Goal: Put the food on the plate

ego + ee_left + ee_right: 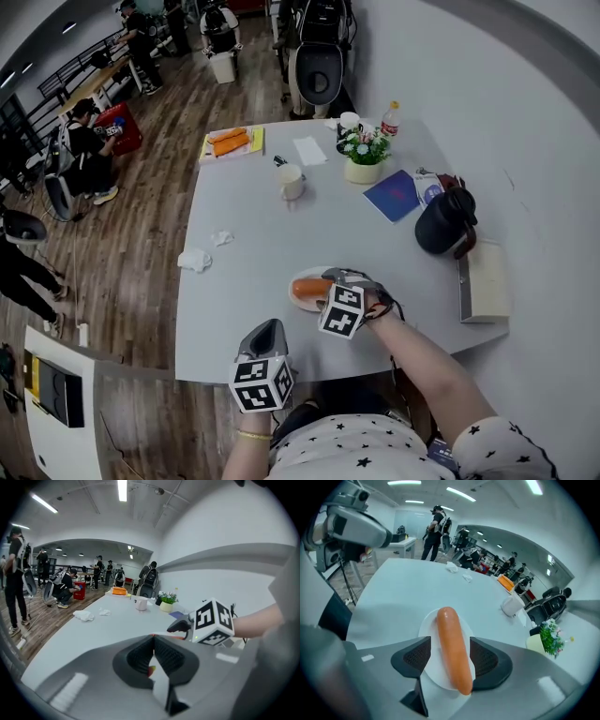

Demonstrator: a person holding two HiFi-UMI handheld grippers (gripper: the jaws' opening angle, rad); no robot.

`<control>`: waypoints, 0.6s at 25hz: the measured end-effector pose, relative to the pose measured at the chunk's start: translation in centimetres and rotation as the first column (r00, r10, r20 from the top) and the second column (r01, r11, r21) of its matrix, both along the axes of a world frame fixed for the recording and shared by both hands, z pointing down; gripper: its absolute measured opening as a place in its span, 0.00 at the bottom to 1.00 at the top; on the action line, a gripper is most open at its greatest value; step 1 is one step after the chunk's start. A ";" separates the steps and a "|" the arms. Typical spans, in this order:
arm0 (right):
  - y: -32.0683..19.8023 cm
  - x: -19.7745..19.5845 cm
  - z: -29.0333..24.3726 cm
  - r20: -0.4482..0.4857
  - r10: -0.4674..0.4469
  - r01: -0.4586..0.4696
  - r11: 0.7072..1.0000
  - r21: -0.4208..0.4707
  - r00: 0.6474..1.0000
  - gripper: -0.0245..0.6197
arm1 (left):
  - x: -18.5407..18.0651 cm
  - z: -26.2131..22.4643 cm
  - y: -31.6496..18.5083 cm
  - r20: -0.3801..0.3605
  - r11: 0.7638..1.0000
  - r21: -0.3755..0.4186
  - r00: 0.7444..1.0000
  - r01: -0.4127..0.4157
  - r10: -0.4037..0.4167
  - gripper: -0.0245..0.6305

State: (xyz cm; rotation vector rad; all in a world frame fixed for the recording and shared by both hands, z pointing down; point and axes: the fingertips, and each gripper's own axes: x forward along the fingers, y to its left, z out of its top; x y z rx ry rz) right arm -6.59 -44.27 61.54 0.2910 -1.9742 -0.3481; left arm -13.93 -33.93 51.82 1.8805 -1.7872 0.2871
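Observation:
An orange sausage [452, 653] [309, 288] lies lengthwise on a small white plate [429, 630] [294, 300] near the front of the grey table [253, 234]. My right gripper [451, 657] [336, 279] straddles the sausage. Its jaws are open, with a gap between each black pad and the sausage. My left gripper [153, 641] [267, 328] hovers at the table's front edge, left of the plate. Its jaws are shut with nothing between them. In the left gripper view the right gripper's marker cube [213, 620] shows ahead.
Farther back stand a white mug [291, 180], a flower pot [362, 159], a bottle [391, 119] and a blue booklet [392, 195]. A black bag [445, 220] and a box [483, 281] sit at right. Crumpled tissues [195, 260] lie left. People work beyond the table.

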 end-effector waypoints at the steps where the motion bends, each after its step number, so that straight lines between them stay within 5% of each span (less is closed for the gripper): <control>1: 0.4 0.2 -0.7 0.048 0.034 -0.034 0.999 -0.002 0.998 0.44 | 0.2 -0.1 0.3 0.002 1.000 0.003 1.000 -0.009 0.009 0.05; 3: 1.5 0.7 -2.7 0.187 0.135 -0.134 0.991 -0.018 0.973 0.33 | 0.7 -0.3 0.8 0.006 1.000 0.009 1.000 -0.029 0.029 0.05; 5: 2.9 1.4 -5.5 0.365 0.270 -0.258 0.963 -0.083 0.891 0.14 | 1.2 -0.5 1.5 0.005 0.999 0.021 0.999 -0.047 0.047 0.05; 6: 3.8 1.7 -6.9 0.450 0.340 -0.313 0.940 -0.135 0.826 0.04 | 1.4 -0.7 1.9 0.003 0.998 0.029 0.998 -0.055 0.055 0.05; 9: 7.1 2.9 -10.5 0.626 0.504 -0.398 0.862 -0.315 0.595 0.04 | 2.0 -1.5 3.3 0.000 0.996 0.051 0.997 -0.078 0.078 0.05; 12: 10.4 4.4 -12.5 0.696 0.626 -0.420 0.770 -0.480 0.352 0.04 | 2.9 -2.5 4.5 0.009 0.991 0.077 0.994 -0.106 0.105 0.05; 15: 13.4 6.1 -12.8 0.702 0.679 -0.454 0.706 -0.543 0.215 0.04 | 3.7 -3.2 6.0 0.025 0.986 0.104 0.991 -0.131 0.129 0.05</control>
